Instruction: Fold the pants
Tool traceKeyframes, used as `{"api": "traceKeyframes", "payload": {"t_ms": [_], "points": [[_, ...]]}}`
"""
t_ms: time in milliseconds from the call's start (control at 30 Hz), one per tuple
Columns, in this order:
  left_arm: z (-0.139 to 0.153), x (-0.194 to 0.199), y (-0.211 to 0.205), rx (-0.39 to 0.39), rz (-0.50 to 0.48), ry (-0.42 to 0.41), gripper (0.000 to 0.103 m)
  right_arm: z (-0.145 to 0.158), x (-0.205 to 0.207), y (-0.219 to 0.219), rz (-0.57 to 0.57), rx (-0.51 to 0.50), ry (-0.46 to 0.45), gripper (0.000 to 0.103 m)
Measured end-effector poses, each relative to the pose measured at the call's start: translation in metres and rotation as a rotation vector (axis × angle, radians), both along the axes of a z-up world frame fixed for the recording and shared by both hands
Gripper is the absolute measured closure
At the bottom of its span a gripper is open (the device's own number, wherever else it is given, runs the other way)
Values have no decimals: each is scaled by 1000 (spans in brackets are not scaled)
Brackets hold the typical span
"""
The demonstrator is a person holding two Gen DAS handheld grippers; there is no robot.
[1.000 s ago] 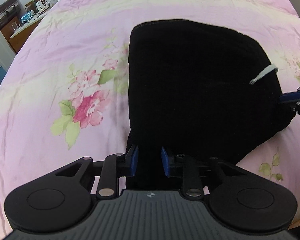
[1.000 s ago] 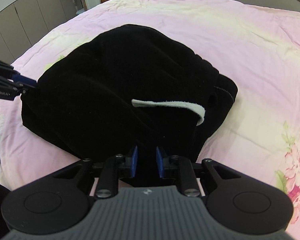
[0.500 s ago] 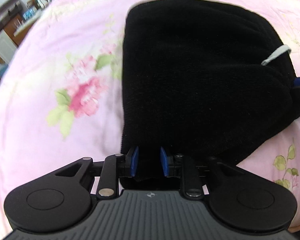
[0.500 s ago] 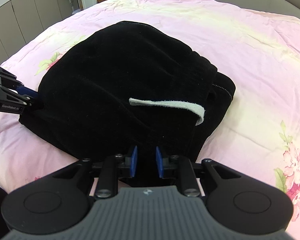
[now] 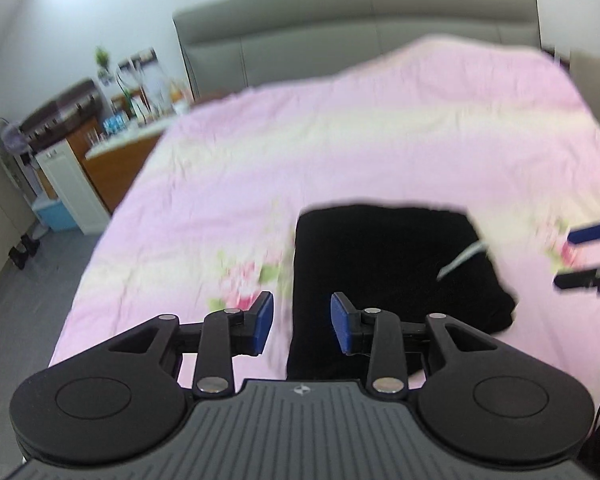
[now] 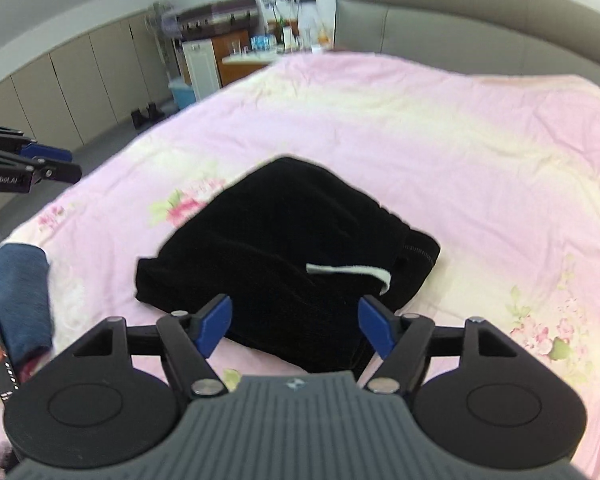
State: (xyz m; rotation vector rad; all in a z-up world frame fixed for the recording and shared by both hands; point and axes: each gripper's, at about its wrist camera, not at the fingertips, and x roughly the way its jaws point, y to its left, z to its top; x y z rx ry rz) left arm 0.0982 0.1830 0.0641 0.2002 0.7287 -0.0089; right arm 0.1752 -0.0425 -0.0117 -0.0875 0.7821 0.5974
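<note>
The black pants (image 5: 384, 264) lie folded into a compact bundle on the pink floral bedspread (image 5: 300, 152), with a white drawstring (image 5: 460, 262) on top. My left gripper (image 5: 302, 326) is open and empty, raised above the bundle's near left edge. In the right wrist view the pants (image 6: 284, 248) and drawstring (image 6: 352, 272) lie flat, and my right gripper (image 6: 296, 326) is open wide and empty above their near edge. Each gripper shows at the side of the other's view: the right one (image 5: 588, 256), the left one (image 6: 48, 164).
A grey padded headboard (image 5: 356, 28) stands at the far end of the bed. A wooden and white cabinet (image 5: 84, 160) with bottles stands to the bed's left. A folded blue cloth (image 6: 16, 292) lies at the near left bed edge. Grey floor (image 5: 28, 264) runs beside the bed.
Both grippers have opened and let go of the pants' near edge. Both have lifted and pulled back, so the bundle looks smaller and the headboard has come into view.
</note>
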Motion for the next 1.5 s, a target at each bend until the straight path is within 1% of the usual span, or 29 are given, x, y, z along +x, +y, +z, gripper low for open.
{"api": "traceKeyframes", "payload": {"t_ms": [33,100,167,200,233,300,367,467,533,600,667,733,833,933,1067,1167,1300,1500], "points": [[7,-7,-7,-9,5,-31,58,8,-10,-3,-9,8,-24,28],[14,-15,-24,-31,28,-93,49,24,-31,-12,-32,29,-80,25],[14,-29,-43,-55,27,-155,44,38,-53,-19,-50,56,-123,16],[12,-36,-55,-69,16,-182,40,44,-64,-23,-59,73,-143,14],[11,-42,-64,-77,7,-194,38,47,-72,-26,-68,86,-157,11],[5,-53,-84,-68,-10,-220,35,51,-90,-34,-105,99,-191,6],[-2,-62,-101,-59,-15,-231,33,52,-107,-40,-139,107,-225,5],[-14,-67,-116,-76,-19,-217,30,49,-124,-51,-190,128,-230,5],[-23,-74,-123,-70,-10,-211,28,45,-133,-57,-220,150,-230,5],[-32,-74,-127,-38,5,-216,27,39,-139,-62,-249,160,-238,5],[-42,-76,-133,19,27,-210,27,32,-142,-62,-270,150,-246,5],[-48,-77,-136,43,42,-210,27,25,-144,-61,-295,135,-260,5],[-55,-81,-132,2,52,-217,27,14,-143,-58,-309,119,-250,5],[-62,-79,-123,-38,65,-192,27,2,-139,-52,-304,90,-230,5],[-73,-75,-118,-35,81,-160,27,-14,-130,-43,-297,55,-218,5],[-80,-69,-113,-52,85,-128,27,-21,-123,-37,-291,49,-203,5],[-89,-63,-109,-75,88,-91,27,-28,-114,-31,-270,46,-185,5],[-94,-60,-110,-91,87,-62,27,-37,-105,-26,-265,17,-165,5]]}}
